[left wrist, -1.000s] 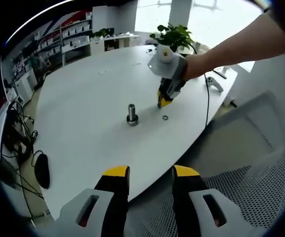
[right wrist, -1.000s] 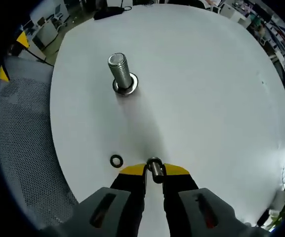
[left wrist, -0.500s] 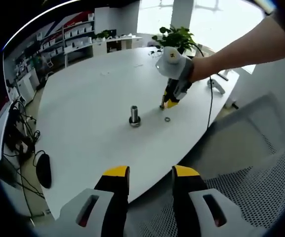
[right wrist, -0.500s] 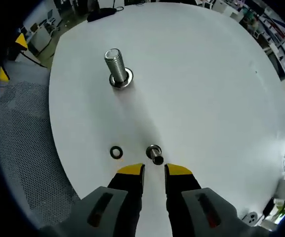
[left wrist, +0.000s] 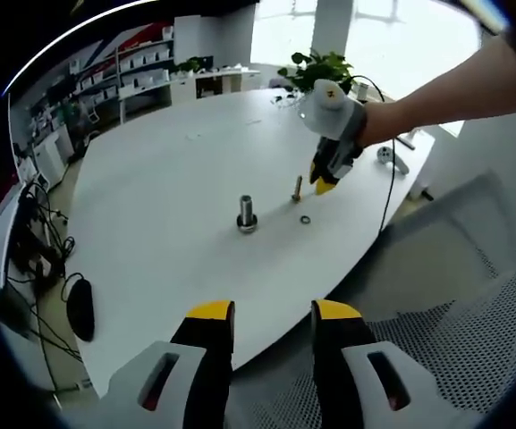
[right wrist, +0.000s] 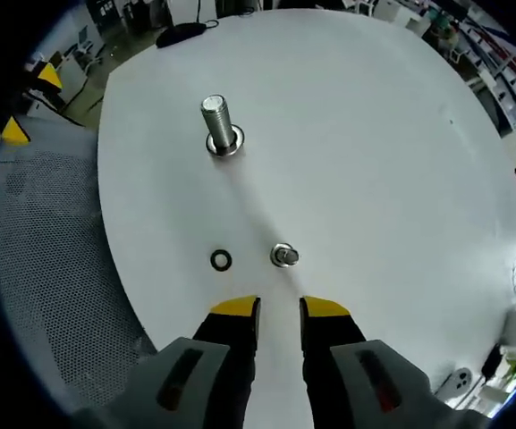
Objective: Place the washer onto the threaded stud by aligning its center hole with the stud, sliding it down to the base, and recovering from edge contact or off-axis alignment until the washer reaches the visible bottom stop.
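Steel small bolt (right wrist: 283, 256) is now standing free on the table (right wrist: 374, 161), right gripper (right wrist: 280, 310) spread and backing off, left gripper (left wrist: 266, 313) spread idle, washer (right wrist: 222, 260) still waiting.

You're seeing a shiny metal threaded stud (right wrist: 217, 126) glinting on the smooth matt white worktop (right wrist: 374, 161), beside grey mesh chair fabric (right wrist: 52, 268).

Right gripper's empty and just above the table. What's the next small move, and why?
Probably shift the right gripper toward the washer and lower to pinch it. Its jaws stand open and empty, the washer lies flat on the table beside the small upright stud, and nothing is threaded onto that stud yet.
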`<action>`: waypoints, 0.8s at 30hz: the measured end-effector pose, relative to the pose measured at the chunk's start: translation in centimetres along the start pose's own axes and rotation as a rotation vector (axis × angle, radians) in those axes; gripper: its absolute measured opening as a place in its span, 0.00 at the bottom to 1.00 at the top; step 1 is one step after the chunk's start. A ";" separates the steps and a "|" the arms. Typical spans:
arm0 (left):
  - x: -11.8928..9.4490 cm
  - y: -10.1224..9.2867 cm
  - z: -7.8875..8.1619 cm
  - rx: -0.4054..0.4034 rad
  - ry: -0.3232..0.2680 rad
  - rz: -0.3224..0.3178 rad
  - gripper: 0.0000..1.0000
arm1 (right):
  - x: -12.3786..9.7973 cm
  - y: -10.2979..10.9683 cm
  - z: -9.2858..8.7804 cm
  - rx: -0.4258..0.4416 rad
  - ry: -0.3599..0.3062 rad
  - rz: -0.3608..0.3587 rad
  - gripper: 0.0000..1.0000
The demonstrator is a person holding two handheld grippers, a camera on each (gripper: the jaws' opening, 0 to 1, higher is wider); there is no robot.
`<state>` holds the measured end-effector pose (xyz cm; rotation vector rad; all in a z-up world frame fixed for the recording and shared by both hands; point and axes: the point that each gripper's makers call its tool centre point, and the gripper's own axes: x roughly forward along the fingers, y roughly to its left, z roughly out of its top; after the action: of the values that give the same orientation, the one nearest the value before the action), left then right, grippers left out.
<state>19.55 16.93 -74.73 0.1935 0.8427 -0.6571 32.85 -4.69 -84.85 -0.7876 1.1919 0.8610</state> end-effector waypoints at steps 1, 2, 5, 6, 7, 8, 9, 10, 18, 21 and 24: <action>0.0 0.0 -0.1 0.001 0.003 0.002 0.33 | 0.1 0.1 0.1 -0.008 -0.001 0.000 0.20; 0.0 0.0 -0.2 -0.001 0.005 0.003 0.33 | 0.0 0.2 0.3 -0.013 -0.002 0.000 0.20; -0.1 -0.1 -0.3 -0.019 0.003 -0.001 0.33 | 0.1 0.5 0.5 -0.013 -0.004 0.007 0.20; -0.2 0.0 -0.3 -0.020 0.002 0.003 0.33 | 0.1 0.6 0.6 -0.014 -0.004 0.009 0.20; -0.4 -0.1 -0.3 -0.024 0.001 0.005 0.34 | 0.1 0.7 0.7 -0.015 -0.007 0.011 0.20; -0.5 -0.3 -0.1 -0.042 -0.014 -0.006 0.35 | 0.1 0.8 0.8 -0.015 -0.011 0.012 0.20; -0.6 -0.5 0.0 -0.044 -0.018 -0.012 0.35 | 0.2 1.0 1.0 -0.016 -0.015 0.015 0.20; -0.6 -0.6 -0.1 -0.040 -0.011 -0.014 0.35 | 0.3 1.2 1.0 -0.017 -0.016 0.017 0.20; -1.5 -0.8 -0.2 -0.078 -0.044 -0.012 0.35 | 1.0 2.5 1.7 -0.021 -0.031 0.045 0.20; -1.5 -0.8 -0.3 -0.074 -0.044 -0.002 0.34 | 1.6 3.2 1.8 -0.018 -0.031 0.062 0.20; -1.4 -0.7 0.3 -0.090 -0.073 -0.003 0.34 | 2.3 3.9 1.9 -0.038 -0.025 0.076 0.21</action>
<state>18.68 16.90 -73.44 0.0868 0.8008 -0.6245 30.63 -0.87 -86.95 -0.7640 1.1932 0.9557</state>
